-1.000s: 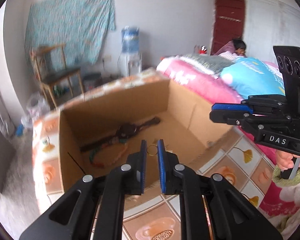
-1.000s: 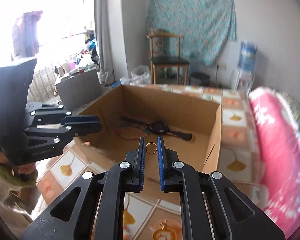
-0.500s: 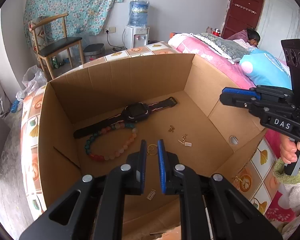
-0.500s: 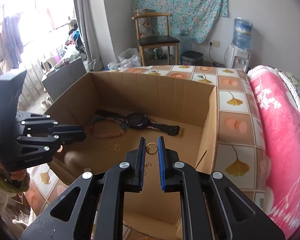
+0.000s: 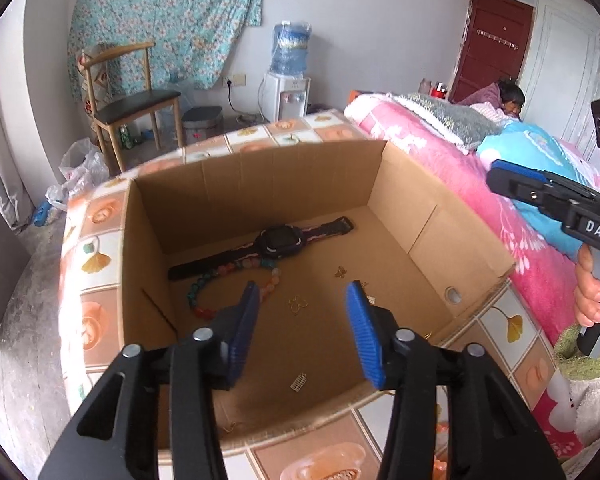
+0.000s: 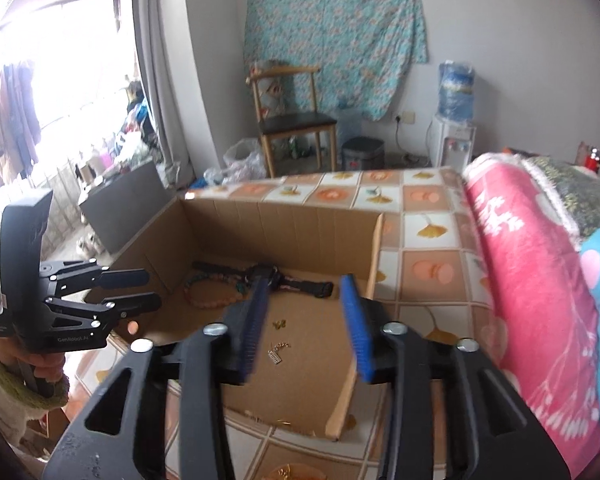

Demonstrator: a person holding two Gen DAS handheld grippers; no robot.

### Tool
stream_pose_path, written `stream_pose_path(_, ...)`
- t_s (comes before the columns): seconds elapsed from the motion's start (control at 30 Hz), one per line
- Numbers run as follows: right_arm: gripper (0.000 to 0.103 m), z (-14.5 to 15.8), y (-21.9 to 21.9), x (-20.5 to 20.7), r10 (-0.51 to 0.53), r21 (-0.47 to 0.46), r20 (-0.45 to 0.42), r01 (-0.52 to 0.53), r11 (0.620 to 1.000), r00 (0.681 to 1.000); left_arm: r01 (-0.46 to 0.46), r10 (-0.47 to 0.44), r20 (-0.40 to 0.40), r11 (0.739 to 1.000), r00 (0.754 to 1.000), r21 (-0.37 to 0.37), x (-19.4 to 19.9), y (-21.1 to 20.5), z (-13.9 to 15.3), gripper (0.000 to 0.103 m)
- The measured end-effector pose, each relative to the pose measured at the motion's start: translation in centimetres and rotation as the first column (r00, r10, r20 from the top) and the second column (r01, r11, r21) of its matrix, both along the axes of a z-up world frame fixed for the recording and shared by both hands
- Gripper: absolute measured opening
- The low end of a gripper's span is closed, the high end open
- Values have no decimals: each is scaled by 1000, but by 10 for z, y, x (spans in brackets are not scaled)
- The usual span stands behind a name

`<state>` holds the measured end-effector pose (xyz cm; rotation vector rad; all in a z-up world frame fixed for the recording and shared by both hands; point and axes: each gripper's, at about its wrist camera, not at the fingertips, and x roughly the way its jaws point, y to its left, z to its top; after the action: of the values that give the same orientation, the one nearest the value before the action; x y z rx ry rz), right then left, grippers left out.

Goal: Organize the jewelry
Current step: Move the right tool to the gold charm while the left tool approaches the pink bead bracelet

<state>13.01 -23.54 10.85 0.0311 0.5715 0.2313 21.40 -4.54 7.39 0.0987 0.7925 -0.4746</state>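
Observation:
An open cardboard box (image 5: 260, 184) holds a black watch (image 5: 278, 240), a coloured bead bracelet (image 5: 220, 276), gold rings (image 5: 296, 304), a small gold charm (image 5: 341, 272) and a tag earring (image 5: 299, 381). My left gripper (image 5: 303, 294) hangs over the box's near side. Its jaws are opening and nothing is between them. My right gripper (image 6: 306, 284) is over the box's (image 6: 280, 220) right corner, its jaws also opening with nothing between them. Below it lie the watch (image 6: 268, 274), a gold piece (image 6: 279, 324) and a tag earring (image 6: 276, 354).
The box sits on a table with a tile-patterned cloth (image 5: 100, 248). Pink bedding (image 5: 480, 200) runs along the right, with a person (image 5: 508, 98) lying at its far end. A wooden chair (image 5: 128, 108) and a water dispenser (image 5: 288, 80) stand by the back wall.
Both grippers have gone from shut on a small gold ring each to open. The rings have left the fingers, and gold rings now lie on the box floor.

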Motion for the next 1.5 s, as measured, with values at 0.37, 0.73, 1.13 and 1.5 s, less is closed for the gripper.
stream_pose_path(0.37, 50, 2, -19, -79, -81, 16, 23, 81, 997, 996, 28, -27, 94, 999, 995, -15, -80, 9, 27, 69)
stream_pose_path(0.73, 42, -79, -17, -98, -92, 129, -246, 127, 984, 965, 102, -103, -49, 995, 993, -24, -132, -15, -29, 73)
stream_pose_path(1.13, 26, -127, 15, -67, -35, 45, -351, 54, 998, 936, 107, -104, -160, 994, 982, 15, -121, -54, -84, 65)
stream_pose_path(1.5, 12, -149, 25, -52, -31, -67, -372, 7, 998, 928, 171, -149, -176, 978, 973, 121, -119, -74, -96, 38)
